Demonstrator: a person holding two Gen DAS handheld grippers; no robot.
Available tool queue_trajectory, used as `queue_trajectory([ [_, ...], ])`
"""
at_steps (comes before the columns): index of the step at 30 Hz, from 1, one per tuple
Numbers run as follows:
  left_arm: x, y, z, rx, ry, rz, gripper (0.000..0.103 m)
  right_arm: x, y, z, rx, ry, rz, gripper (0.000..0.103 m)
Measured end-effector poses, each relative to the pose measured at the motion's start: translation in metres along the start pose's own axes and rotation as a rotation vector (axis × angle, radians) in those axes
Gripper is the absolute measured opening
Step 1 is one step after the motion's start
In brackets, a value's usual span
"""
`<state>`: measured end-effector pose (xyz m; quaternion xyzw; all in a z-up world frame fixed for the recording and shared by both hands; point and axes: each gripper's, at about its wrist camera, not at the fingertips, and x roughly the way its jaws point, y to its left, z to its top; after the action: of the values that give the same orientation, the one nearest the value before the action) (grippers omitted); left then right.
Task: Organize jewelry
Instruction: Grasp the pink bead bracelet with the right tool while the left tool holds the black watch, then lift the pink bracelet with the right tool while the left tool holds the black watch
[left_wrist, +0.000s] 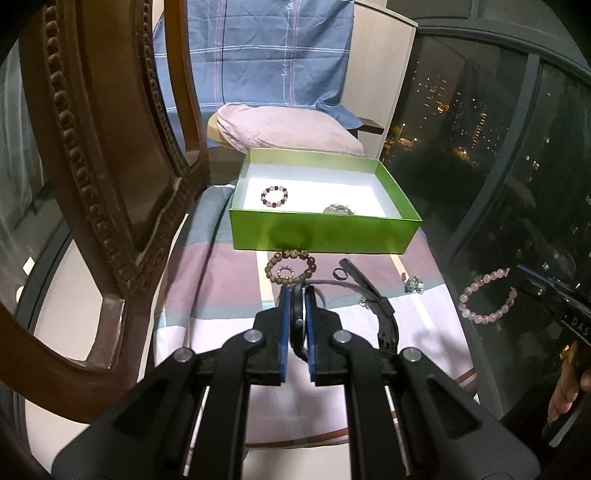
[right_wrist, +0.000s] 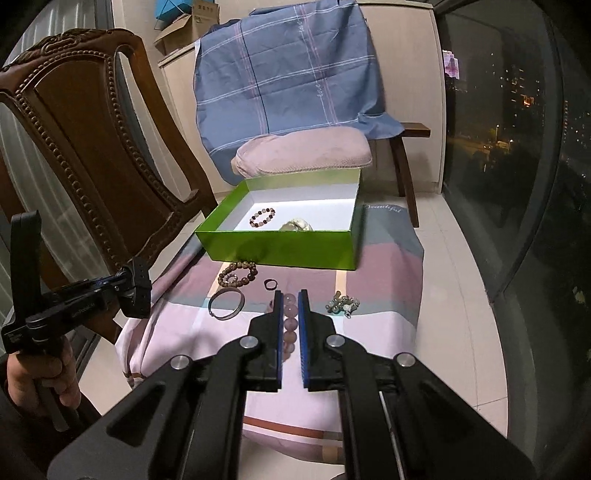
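My left gripper (left_wrist: 298, 291) is shut on a black watch (left_wrist: 297, 325); its strap (left_wrist: 384, 314) curls off to the right. My right gripper (right_wrist: 290, 293) is shut on a pink bead bracelet (right_wrist: 290, 325), which also shows hanging at the right of the left wrist view (left_wrist: 487, 295). Ahead stands an open green box (right_wrist: 277, 247) holding a mixed bead bracelet (right_wrist: 263, 216) and a pale piece (right_wrist: 297, 224). On the striped cloth lie a brown bead bracelet (right_wrist: 238, 275), a dark ring (right_wrist: 270, 283), a silver bangle (right_wrist: 226, 302) and a charm cluster (right_wrist: 341, 304).
A carved wooden chair (right_wrist: 92, 147) stands close on the left. Behind the box are a pink cushion (right_wrist: 303, 151) and a chair draped in blue cloth (right_wrist: 288, 81). Dark window glass (right_wrist: 517, 147) runs along the right. A hand (right_wrist: 37, 380) grips the left gripper's handle.
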<state>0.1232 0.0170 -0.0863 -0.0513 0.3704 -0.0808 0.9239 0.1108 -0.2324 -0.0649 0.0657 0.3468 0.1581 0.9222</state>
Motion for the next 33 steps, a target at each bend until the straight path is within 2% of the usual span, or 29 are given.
queue_trajectory([
  [33, 0.005, -0.016, -0.008, 0.036, 0.034, -0.026, 0.008, 0.011, -0.002, -0.005, -0.004, 0.022, -0.022, 0.008],
])
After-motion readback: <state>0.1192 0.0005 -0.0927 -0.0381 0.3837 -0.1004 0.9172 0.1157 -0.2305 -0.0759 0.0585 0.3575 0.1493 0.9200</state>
